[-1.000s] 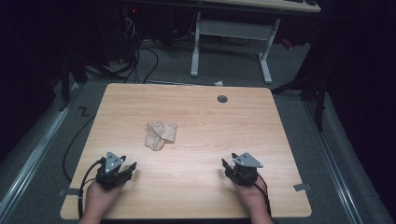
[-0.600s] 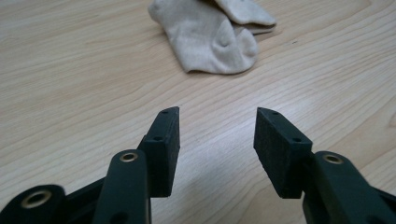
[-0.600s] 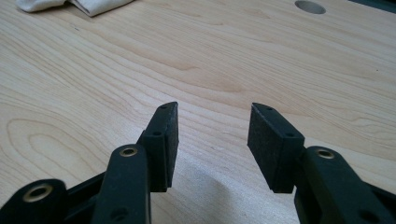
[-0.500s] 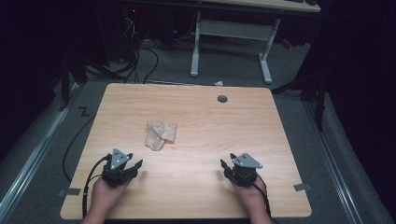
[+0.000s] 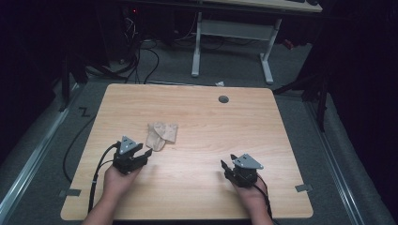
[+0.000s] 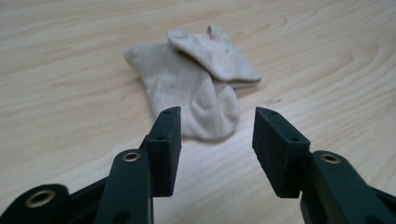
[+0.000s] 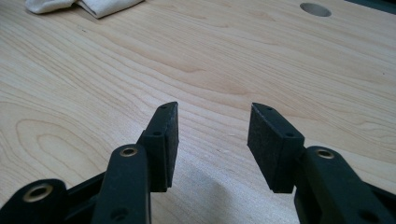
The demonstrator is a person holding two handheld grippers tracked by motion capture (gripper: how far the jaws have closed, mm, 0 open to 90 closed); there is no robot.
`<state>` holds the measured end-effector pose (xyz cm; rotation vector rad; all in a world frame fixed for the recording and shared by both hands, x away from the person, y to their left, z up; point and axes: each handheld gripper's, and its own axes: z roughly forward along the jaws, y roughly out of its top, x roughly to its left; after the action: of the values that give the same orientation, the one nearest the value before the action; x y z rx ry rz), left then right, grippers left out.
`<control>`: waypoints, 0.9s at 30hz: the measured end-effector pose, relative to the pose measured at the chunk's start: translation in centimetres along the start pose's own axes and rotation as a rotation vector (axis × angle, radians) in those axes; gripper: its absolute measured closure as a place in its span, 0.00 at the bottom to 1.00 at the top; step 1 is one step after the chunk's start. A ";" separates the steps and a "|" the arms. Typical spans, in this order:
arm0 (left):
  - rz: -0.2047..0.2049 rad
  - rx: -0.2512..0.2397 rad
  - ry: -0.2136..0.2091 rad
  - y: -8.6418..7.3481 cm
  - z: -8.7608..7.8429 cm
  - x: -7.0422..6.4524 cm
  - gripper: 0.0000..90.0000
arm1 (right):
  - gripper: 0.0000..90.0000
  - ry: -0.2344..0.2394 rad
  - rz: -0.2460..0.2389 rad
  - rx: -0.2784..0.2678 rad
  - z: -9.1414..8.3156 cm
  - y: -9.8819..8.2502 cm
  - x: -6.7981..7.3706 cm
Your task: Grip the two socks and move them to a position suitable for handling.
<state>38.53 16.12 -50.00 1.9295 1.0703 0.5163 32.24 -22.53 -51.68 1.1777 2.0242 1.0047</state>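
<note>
two beige socks (image 5: 161,135), two tools, one wooden table (image 5: 197,187), one grommet hole (image 5: 223,99).

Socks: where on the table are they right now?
In the high view the socks lie left of the table's centre, just ahead of the left gripper. In the left gripper view they sit just beyond its open jaws, untouched.

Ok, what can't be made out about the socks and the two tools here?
- Socks, left gripper view: folded over each other, so the underside is hidden.
- Socks, right gripper view: cut off by the top edge.
- Left tool and right tool, high view: too small and dark to read the jaw gap.
</note>
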 end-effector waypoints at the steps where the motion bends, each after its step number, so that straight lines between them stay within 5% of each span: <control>1: -0.003 -0.009 0.001 0.7 0.6 -0.1 0.61 | 0.60 0.001 0.000 0.000 0.0 0.0 0.0; 13: -0.010 0.023 0.043 4.7 4.9 0.6 0.58 | 0.60 0.013 -0.005 -0.002 0.1 0.0 0.0; 27: -0.038 0.051 0.060 5.3 7.3 1.7 0.61 | 0.60 0.020 0.000 -0.002 0.0 0.0 0.0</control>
<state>46.97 12.59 -49.71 1.9441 1.1667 0.5333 32.24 -22.48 -51.71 1.1712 2.0389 1.0222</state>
